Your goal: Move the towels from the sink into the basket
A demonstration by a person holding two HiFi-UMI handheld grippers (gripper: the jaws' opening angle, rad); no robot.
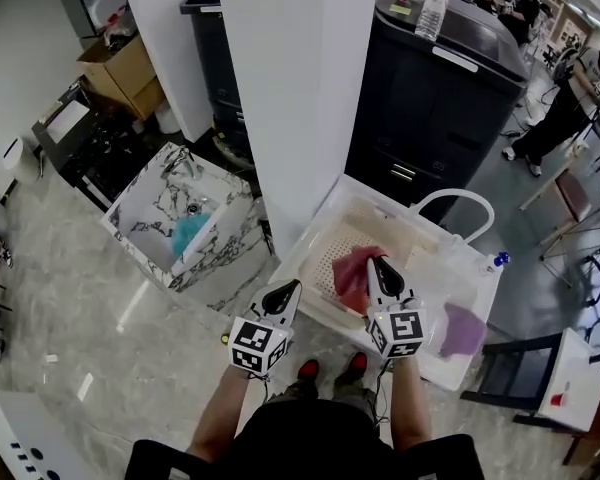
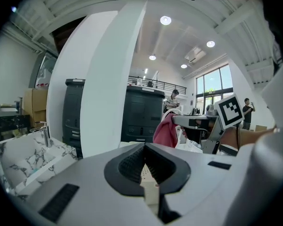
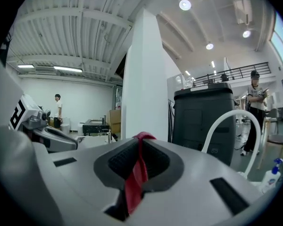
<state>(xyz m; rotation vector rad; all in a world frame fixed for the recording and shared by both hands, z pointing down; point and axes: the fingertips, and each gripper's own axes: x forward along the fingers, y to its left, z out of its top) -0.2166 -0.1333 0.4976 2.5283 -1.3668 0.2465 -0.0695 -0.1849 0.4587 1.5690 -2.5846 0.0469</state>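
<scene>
Right gripper view: red towel (image 3: 134,182) pinched in right hand-held gripper (image 3: 140,139), above basket (image 1: 340,243).

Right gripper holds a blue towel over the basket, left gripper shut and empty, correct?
No: the towel in the right gripper is red, not blue, as the right gripper view shows. It is over the basket, and the left gripper is shut and empty.

1. White pillar (image 1: 290,88) at 12 o'clock.
2. Black cabinet (image 1: 435,108) at 1 o'clock, water bottle (image 1: 432,10) standing on top.
3. Cardboard box (image 1: 125,73) at 10 o'clock.
4. Spray bottle (image 1: 495,262) at 3 o'clock.
5. Person (image 1: 565,108) at 2 o'clock.
</scene>
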